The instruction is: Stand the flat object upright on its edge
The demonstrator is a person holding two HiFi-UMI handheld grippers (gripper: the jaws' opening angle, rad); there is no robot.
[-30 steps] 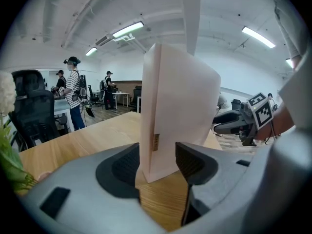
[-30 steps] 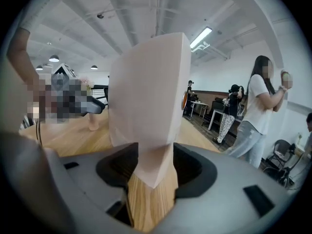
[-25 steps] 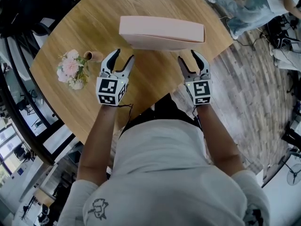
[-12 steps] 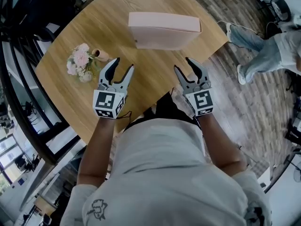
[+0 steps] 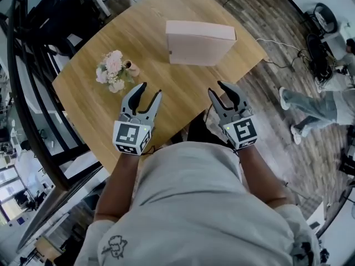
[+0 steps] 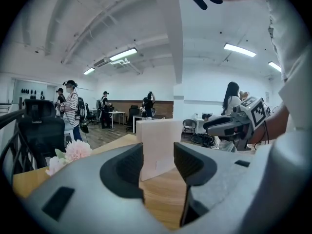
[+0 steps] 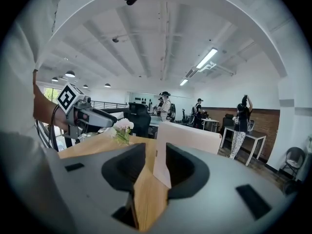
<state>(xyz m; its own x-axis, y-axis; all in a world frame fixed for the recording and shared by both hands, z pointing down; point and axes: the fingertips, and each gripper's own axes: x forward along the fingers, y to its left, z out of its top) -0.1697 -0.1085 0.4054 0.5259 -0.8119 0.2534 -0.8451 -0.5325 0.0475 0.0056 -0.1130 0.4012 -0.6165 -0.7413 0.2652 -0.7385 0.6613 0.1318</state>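
A flat pale pink box (image 5: 199, 43) stands upright on its long edge at the far side of the round wooden table (image 5: 161, 73). Both grippers hang well short of it, near the table's front edge, and touch nothing. My left gripper (image 5: 151, 90) is open, and its jaws have just been closing a little with nothing between them. My right gripper (image 5: 221, 88) is open with a narrower gap; its jaws have just been closing on empty air. The box (image 6: 158, 145) shows beyond the left jaws, and the box (image 7: 190, 138) shows beyond the right jaws.
A small bunch of pink flowers (image 5: 113, 71) lies on the table to the left of the box. Desk chairs (image 5: 55, 21) stand beyond the table's left side. A person's legs (image 5: 316, 110) cross the wooden floor at the right. Several people stand in the office behind.
Both grippers have drawn back from the box toward my body and risen. The right jaws stand closer together than before. The box stays upright. The person on the floor has walked on.
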